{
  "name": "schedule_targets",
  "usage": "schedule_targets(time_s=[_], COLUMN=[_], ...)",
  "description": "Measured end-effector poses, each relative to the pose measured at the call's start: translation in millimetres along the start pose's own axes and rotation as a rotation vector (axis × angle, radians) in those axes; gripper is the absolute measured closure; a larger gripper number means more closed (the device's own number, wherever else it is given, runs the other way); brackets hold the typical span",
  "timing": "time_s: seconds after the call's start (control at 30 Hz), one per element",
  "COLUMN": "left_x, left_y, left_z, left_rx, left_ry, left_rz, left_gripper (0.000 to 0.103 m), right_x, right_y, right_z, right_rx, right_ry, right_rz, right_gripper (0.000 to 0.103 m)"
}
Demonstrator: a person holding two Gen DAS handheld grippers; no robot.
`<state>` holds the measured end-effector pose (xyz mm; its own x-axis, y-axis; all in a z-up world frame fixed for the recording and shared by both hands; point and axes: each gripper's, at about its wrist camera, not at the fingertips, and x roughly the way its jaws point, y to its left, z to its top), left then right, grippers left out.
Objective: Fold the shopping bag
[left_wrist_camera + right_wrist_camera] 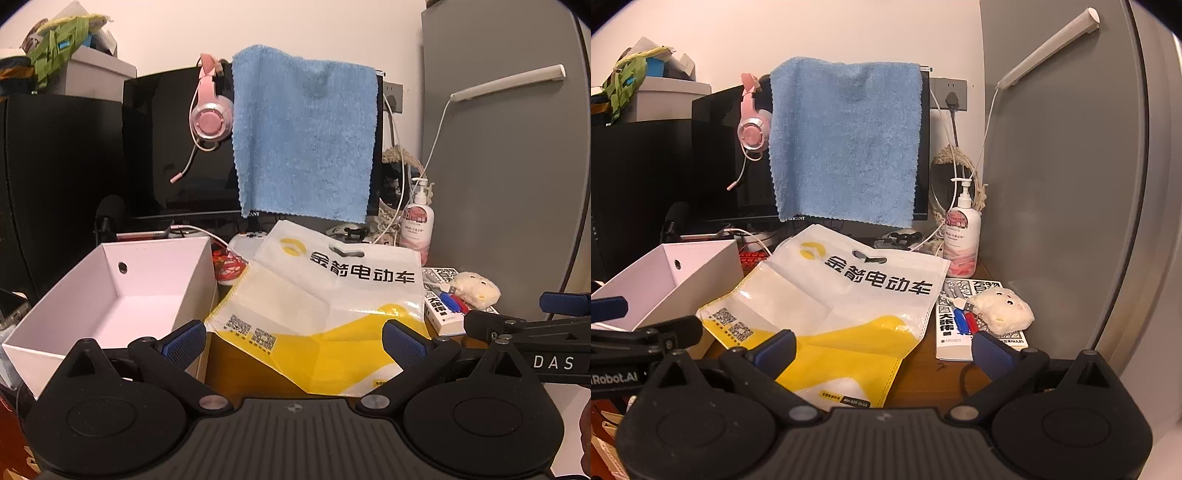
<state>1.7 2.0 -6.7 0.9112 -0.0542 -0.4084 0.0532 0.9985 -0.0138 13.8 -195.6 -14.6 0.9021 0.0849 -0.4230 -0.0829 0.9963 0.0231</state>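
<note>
One shopping bag (846,295) lies unfolded between two spread grippers (293,341) (882,349).

Brown wooden desk (923,373) carrying a crowded spread.
A white-and-yellow woven plastic shopping bag (846,306) is lying flat across it, a white open cardboard box (122,295) sitting to its left, a black-and-white paperback book (956,332) and a pink-labelled pump bottle (962,240) resting on the right.

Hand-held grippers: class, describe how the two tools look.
Each hand-held gripper, left and right, has a matte black ribbed body, two round black discs, silver pivot screws and black fingers with blue textured pads. White lettering marks their sides.
</note>
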Motion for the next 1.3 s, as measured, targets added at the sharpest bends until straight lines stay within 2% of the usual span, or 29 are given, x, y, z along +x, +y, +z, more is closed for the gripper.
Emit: schedule_targets(time_s=[0.17, 0.3, 0.43, 0.6, 0.7, 0.8, 1.03, 1.2, 1.3], left_x=[3.1, 3.1, 0.8, 4.1, 7.2, 11.6, 20.0, 25.6, 27.6], left_y=[-0.3, -1.6, -0.1, -0.7, 1.5, 0.4, 7.5, 8.6, 7.1], left_z=[-0.9, -2.5, -3.5, -7.3, -8.9, -8.3, -12.4, -16.1, -17.5], left_rx=[-0.005, 0.007, -0.004, -0.009, -0.034, -0.017, -0.089, -0.085, -0.064], left_ry=[0.012, -0.005, -0.029, -0.036, -0.023, -0.005, 0.023, 0.008, -0.009], left_rz=[0.005, 0.024, 0.004, 0.032, 0.039, 0.061, 0.051, 0.116, 0.139], left_gripper=[0.000, 0.000, 0.001, 0.001, 0.001, 0.001, 0.001, 0.000, 0.000], right_x=[0.9, 2.3, 3.5, 6.2, 8.5, 11.5, 17.7, 19.4, 20.1], right_y=[1.7, 2.2, 2.0, 0.0, 0.2, 2.8, -0.3, -3.4, 0.7], right_z=[-2.1, -2.0, -2.8, -5.1, -7.2, -9.7, -13.6, -16.3, -19.1], right_rx=[-0.004, -0.001, 0.001, 0.003, -0.002, -0.019, 0.003, 0.012, -0.015], right_ry=[0.000, 0.005, 0.005, 0.007, 0.008, 0.006, 0.012, 0.001, -0.021], right_rz=[-0.002, -0.001, -0.009, -0.011, -0.015, -0.032, -0.025, -0.032, -0.070], right_gripper=[0.001, 0.001, 0.001, 0.001, 0.001, 0.001, 0.001, 0.001, 0.001])
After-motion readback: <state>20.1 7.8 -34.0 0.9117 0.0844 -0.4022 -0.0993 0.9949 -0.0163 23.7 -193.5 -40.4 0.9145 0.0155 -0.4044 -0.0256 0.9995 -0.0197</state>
